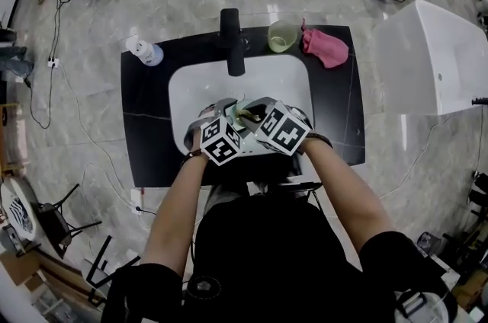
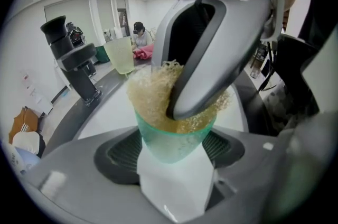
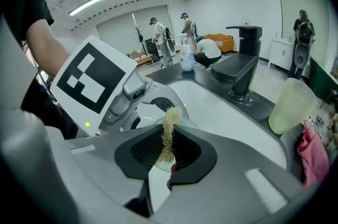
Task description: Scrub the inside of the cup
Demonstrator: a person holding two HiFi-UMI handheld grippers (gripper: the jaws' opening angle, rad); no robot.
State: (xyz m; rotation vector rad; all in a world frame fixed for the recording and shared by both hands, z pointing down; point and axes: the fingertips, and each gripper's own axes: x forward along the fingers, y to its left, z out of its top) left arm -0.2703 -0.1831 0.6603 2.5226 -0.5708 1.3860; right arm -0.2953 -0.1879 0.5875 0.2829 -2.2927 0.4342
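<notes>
1. As both forearms (image 1: 179, 199) reach forward from the body and converge, the two grippers meet low over the near half of the sink (image 1: 194, 85). Their marker cubes sit side by side, almost touching.
2. The left gripper (image 2: 177, 165) is clamped on the green translucent cup (image 2: 174, 138). One jaw pad presses each side of the cup's wall, and its mouth is turned up towards the other tool.
3. The right gripper (image 3: 166, 151) comes in steeply from above and to the right. Its jaws are pinched together on a straw-coloured fibrous scrubber (image 3: 170, 128).
4. In the left gripper view the scrubber fills the cup's mouth and bulges over the rim, with the right gripper's tip pushed in behind it.
5. Judging by this, the scrubbing looks to be under way, not about to start. The scrubber is against the upper inside wall.
6. Whether the scrubber has reached the bottom, or how clean the inside is, cannot be told from these views. No foam or running water is evident.
7. What probably remains is working the scrubber deeper and around the wall, then pulling it out.
8. Farther back, the black faucet (image 1: 232, 39) stands at the rear of the basin on the dark table (image 1: 145, 131). Beside it are a pale cup (image 1: 281, 36) and a pink cloth (image 1: 326, 47), both well apart from the grippers.
</notes>
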